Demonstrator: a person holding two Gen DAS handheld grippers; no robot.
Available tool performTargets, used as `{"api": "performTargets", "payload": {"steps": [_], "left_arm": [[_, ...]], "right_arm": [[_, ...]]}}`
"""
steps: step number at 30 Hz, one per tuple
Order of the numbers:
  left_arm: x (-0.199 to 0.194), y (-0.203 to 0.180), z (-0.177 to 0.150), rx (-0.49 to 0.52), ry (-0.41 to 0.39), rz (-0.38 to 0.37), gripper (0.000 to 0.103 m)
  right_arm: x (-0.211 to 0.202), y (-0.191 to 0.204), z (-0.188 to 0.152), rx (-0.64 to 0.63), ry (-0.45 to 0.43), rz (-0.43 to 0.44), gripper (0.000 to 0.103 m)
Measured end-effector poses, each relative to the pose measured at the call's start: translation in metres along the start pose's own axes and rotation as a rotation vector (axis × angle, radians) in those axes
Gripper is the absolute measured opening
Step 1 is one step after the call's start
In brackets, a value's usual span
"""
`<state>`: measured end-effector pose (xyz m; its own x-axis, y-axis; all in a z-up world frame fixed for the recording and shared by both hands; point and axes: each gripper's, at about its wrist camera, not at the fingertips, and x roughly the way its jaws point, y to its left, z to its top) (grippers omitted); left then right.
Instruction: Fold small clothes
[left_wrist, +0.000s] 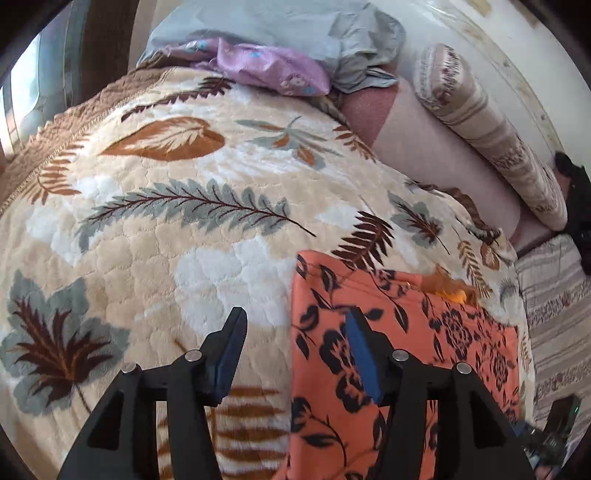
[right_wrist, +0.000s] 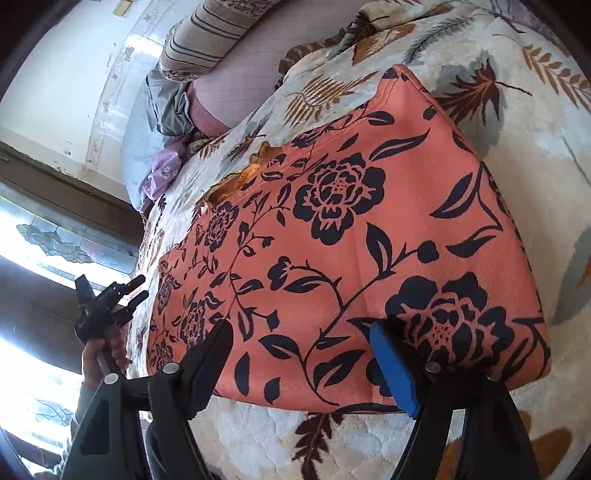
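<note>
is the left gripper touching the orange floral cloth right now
Apart. In the right wrist view the left gripper is raised beyond the orange floral cloth, clear of its edge. The left wrist view shows its jaws open with nothing between them.

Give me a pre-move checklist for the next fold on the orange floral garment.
1. Left gripper free of cloth: ok, jaws apart, nothing between them.
2. Right gripper free of cloth: ok, jaws wide, garment below them.
3. Orange floral garment lying flat on the leaf blanket: ok, no big wrinkles.
4. Near edge reachable: ok, it lies just beneath the right fingers.
5. Frayed orange trim tucked in: not ok, it sticks out at the far edge.
6. Layers underneath aligned: cannot tell.
</note>
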<state>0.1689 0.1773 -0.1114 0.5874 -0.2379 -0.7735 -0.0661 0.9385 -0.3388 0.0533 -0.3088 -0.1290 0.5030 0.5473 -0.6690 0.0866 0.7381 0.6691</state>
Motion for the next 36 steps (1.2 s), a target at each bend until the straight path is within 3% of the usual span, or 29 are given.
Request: {"api": "performTargets", "payload": {"steps": [3, 5, 6, 8, 11, 13, 15, 17, 18, 22, 26, 30, 36], "left_arm": [[-0.026, -0.031, -0.034, 0.108, -0.016, 0.017, 0.075], [-0.031, -0.047, -0.056, 0.162, -0.014, 0.062, 0.076], [-0.031, -0.053, -0.065, 0.189, 0.0, 0.087, 0.076], [-0.032, -0.06, -0.08, 0.206, 0.017, 0.13, 0.076], [-0.036, -0.065, -0.095, 0.193, 0.015, 0.116, 0.076], [-0.036, -0.069, -0.102, 0.193, 0.035, 0.121, 0.076], [-0.037, -0.074, -0.105, 0.2, 0.036, 0.13, 0.076], [-0.042, -0.077, -0.107, 0.205, 0.032, 0.134, 0.076], [-0.045, -0.079, -0.108, 0.209, 0.026, 0.134, 0.076], [-0.043, -0.083, -0.109, 0.223, 0.033, 0.154, 0.076], [-0.039, -0.085, -0.112, 0.223, 0.049, 0.16, 0.076], [-0.036, -0.089, -0.114, 0.244, 0.059, 0.183, 0.076], [-0.031, -0.108, -0.112, 0.266, 0.037, 0.141, 0.076]], "right_arm": [[-0.004, 0.008, 0.004, -0.042, -0.019, 0.038, 0.088], [0.012, -0.013, 0.011, 0.019, 0.02, -0.037, 0.091], [0.017, -0.025, 0.013, 0.088, 0.039, -0.035, 0.09], [0.003, -0.025, 0.014, 0.174, -0.013, 0.005, 0.09], [-0.014, 0.003, 0.013, 0.045, -0.053, -0.016, 0.09], [-0.013, 0.001, 0.012, 0.018, -0.039, -0.035, 0.091], [-0.004, -0.026, 0.01, 0.102, -0.01, -0.12, 0.091], [-0.016, -0.047, 0.006, 0.231, -0.074, -0.034, 0.089], [-0.022, -0.046, 0.006, 0.249, -0.087, -0.034, 0.09], [-0.026, -0.038, 0.009, 0.167, -0.078, -0.077, 0.09], [-0.026, -0.054, 0.006, 0.224, -0.09, -0.052, 0.09], [-0.032, -0.042, 0.007, 0.173, -0.089, -0.085, 0.09], [-0.039, -0.034, 0.017, 0.149, -0.084, -0.057, 0.09]]}}
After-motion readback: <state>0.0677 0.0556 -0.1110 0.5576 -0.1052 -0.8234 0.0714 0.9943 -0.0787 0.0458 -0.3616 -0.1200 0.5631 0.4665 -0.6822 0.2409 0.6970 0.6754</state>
